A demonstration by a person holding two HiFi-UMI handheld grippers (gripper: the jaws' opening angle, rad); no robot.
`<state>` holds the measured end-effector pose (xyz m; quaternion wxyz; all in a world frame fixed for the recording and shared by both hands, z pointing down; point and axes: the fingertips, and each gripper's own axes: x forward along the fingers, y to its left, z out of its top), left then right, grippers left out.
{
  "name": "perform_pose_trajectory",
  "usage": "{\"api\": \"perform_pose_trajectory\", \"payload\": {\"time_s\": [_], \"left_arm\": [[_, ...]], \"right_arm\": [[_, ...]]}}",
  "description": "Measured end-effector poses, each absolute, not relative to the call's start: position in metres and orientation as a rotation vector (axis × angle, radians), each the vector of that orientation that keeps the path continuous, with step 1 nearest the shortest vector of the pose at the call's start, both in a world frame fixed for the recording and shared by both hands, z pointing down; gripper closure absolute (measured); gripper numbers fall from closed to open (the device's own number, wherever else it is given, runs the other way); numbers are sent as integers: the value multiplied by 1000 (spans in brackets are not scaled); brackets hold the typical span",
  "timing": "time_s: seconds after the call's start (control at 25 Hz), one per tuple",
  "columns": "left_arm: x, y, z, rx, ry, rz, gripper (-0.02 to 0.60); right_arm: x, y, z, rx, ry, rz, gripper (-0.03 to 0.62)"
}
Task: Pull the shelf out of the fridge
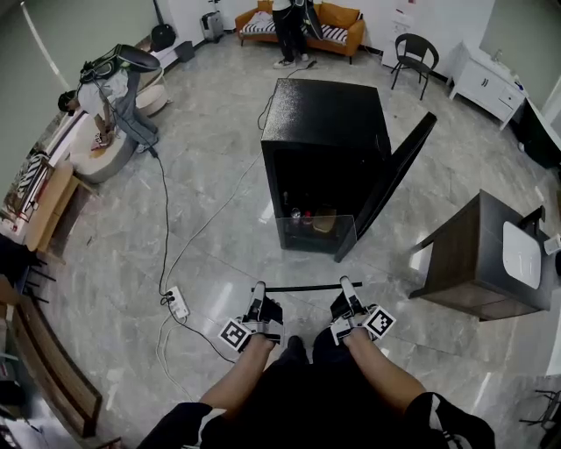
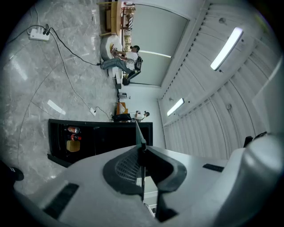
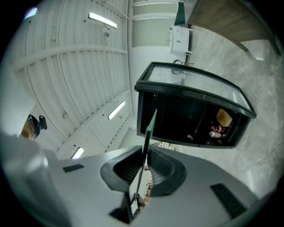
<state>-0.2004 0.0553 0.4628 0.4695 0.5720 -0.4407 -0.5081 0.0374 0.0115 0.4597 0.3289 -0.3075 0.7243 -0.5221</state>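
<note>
The glass shelf (image 1: 302,288) is clear of the fridge (image 1: 324,114), hanging roughly level in the air in front of the open cabinet, its dark near edge running across between the two tools. The left tool (image 1: 258,294) has that edge pinched near its left end, jaws nearly together on the thin pane; the left gripper view shows the shelf (image 2: 141,142) edge-on, running straight into the clamped pads. The right tool (image 1: 346,289) grips the same edge towards its right end, jaws likewise closed down on the glass, and the right gripper view has the pane (image 3: 148,128) as a thin line between them.

Beyond the shelf's far edge, the fridge stands on the marble floor (image 1: 219,175) with its door (image 1: 399,171) swung out to the right, and cans and a yellow container (image 1: 308,219) sit low inside. A white power strip (image 1: 177,302) with its cable lies on the floor to the left. A dark worktop (image 1: 465,263) stands to the right, an orange sofa (image 1: 337,17) far behind.
</note>
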Motion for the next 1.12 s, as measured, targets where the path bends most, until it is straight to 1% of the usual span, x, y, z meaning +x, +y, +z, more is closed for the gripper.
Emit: {"api": "perform_pose_trajectory", "payload": {"time_s": [0.4, 0.76, 1.12], "left_arm": [[-204, 98, 432, 1414, -1055, -1267, 547], [-180, 128, 406, 1440, -1053, -1259, 546], [-140, 169, 390, 1469, -1045, -1259, 546]], "right_arm": [[34, 53, 428, -777, 1917, -1328, 556], [55, 82, 401, -742, 1955, -1306, 553], [95, 125, 381, -714, 1971, -1271, 551]]}}
